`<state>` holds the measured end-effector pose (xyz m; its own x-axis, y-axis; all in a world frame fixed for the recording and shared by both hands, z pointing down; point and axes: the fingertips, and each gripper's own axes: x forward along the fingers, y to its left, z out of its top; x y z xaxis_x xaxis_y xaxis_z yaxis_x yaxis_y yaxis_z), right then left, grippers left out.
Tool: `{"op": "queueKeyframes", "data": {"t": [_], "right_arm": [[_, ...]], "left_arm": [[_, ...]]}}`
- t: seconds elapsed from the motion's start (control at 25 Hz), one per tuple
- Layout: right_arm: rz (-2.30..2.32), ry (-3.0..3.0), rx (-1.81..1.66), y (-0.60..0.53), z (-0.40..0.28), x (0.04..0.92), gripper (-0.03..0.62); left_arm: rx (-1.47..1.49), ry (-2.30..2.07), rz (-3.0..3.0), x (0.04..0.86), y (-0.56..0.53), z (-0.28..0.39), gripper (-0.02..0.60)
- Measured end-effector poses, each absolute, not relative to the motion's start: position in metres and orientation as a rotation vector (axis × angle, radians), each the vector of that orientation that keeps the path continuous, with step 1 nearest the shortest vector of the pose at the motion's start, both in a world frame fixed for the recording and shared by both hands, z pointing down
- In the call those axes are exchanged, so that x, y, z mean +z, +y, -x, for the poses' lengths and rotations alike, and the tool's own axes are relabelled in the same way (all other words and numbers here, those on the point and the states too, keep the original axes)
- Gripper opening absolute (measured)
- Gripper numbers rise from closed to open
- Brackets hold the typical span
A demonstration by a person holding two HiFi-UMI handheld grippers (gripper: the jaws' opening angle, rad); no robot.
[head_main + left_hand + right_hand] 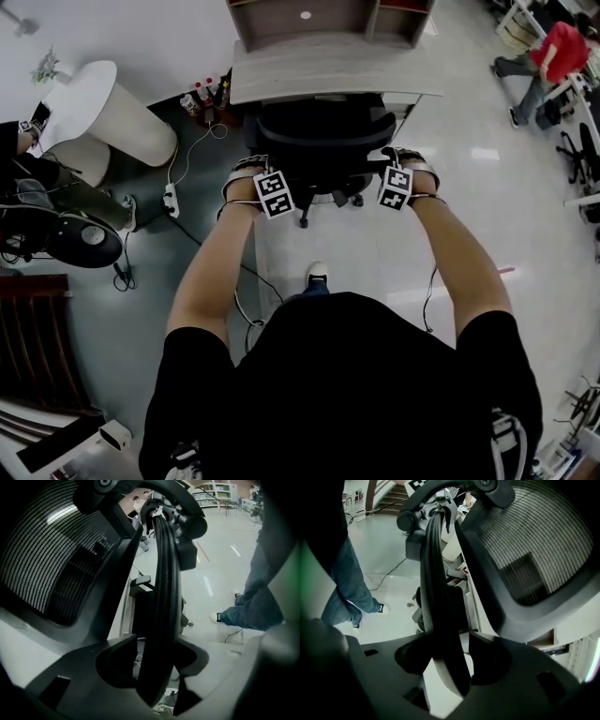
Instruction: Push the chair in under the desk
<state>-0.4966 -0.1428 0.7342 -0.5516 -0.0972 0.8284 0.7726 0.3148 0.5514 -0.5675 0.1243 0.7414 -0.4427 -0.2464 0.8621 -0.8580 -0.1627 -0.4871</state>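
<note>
The left gripper [157,660] stands astride the black curved plastic rim [161,573] of the chair's back. Its jaws are parted, with light showing between one jaw and the rim, so it is released rather than pinching. The right gripper [445,660] is the same on the opposite edge: jaws well apart, the rim running up between them with gaps on both sides, nothing squeezed.

Just inward of each gripper lies the grey-black stretched mesh panel [42,555] of the backrest. Below and between the two grippers, the head view shows the black star base with castors [328,199] on the pale glossy floor.

The black mesh-backed office chair [319,141] itself sits directly ahead of both grippers. Its seat is tucked beneath the front edge of the pale grey wood-grain desk [281,75] and its back is close to that edge. By the look of it the push is done or nearly so.

The chair should be fairly heavy but roll freely on its castors. The frame looks stiff and smooth, perhaps slippery, while the mesh would give under pressure. The rigid rim, held on both sides at matching height, is the place to take it. An uneven shove would likely swivel the seat or steer it askew into the desk.

Farther off, past the left gripper, a white power strip [171,199] lies on the floor.
</note>
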Motion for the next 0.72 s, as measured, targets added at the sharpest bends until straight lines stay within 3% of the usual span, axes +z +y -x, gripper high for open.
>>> {"op": "queueKeyframes", "data": {"t": [0.2,0.4,0.72], "right_arm": [[0.545,-1.874,-1.334,-0.136,0.475,0.708,0.214],[0.435,-2.103,-1.187,-0.128,0.449,0.668,0.160],[0.321,-2.365,-0.784,-0.119,0.408,0.623,0.140]], "left_arm": [[1.591,-1.692,-1.232,0.723,0.138,0.557,0.201],[1.424,-1.837,-1.243,0.696,0.145,0.534,0.201],[0.923,-2.117,-1.264,0.651,0.139,0.492,0.201]]}}
